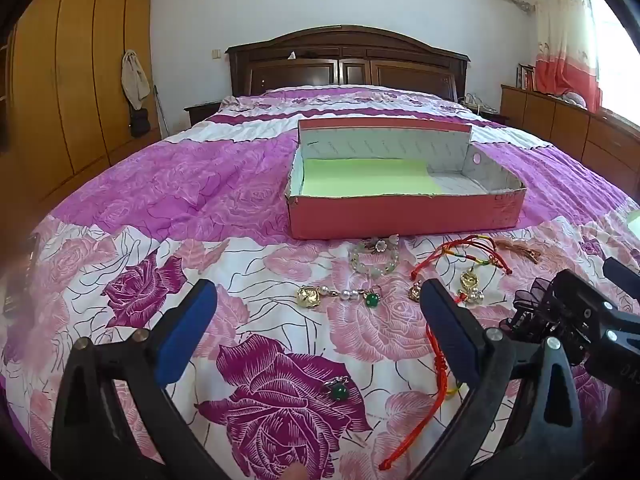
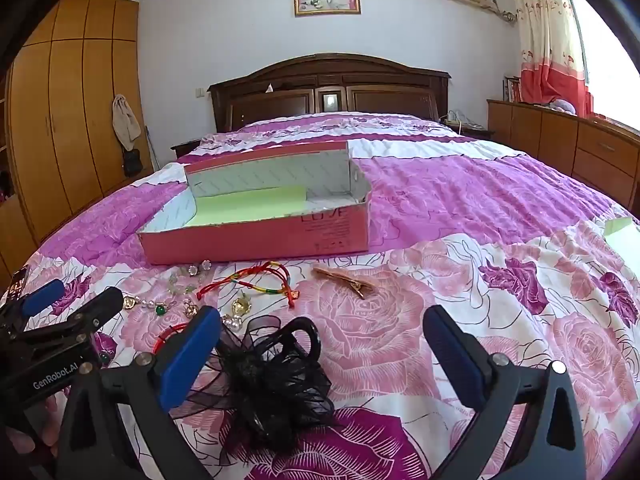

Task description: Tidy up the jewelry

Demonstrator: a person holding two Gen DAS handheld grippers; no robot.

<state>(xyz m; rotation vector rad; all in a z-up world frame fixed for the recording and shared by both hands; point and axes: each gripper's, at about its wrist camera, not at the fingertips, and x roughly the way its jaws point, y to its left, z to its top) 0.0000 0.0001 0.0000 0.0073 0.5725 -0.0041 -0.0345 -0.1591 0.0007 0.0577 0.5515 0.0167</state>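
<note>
An open pink box [image 1: 404, 216] [image 2: 256, 240] with a green sheet inside sits on the floral bedspread. Jewelry lies in front of it: a pale bead bracelet [image 1: 374, 258], a pearl-and-gold chain with a green stone [image 1: 340, 295], red cord bracelets [image 1: 464, 254] [image 2: 256, 278], a green ring [image 1: 336, 389], a gold hair clip [image 2: 344, 280] and a black mesh hair claw [image 2: 272, 376]. My left gripper [image 1: 320, 320] is open above the bedspread, with nothing between its fingers. My right gripper [image 2: 320, 352] is open, the black hair claw lying between its fingers, untouched.
The bed's dark wooden headboard [image 1: 348, 60] is at the far end. A wooden wardrobe [image 1: 72, 80] lines the left wall, low drawers [image 2: 580, 148] the right, beside a curtained window. A pale green paper [image 2: 620, 226] lies at the right edge of the bed.
</note>
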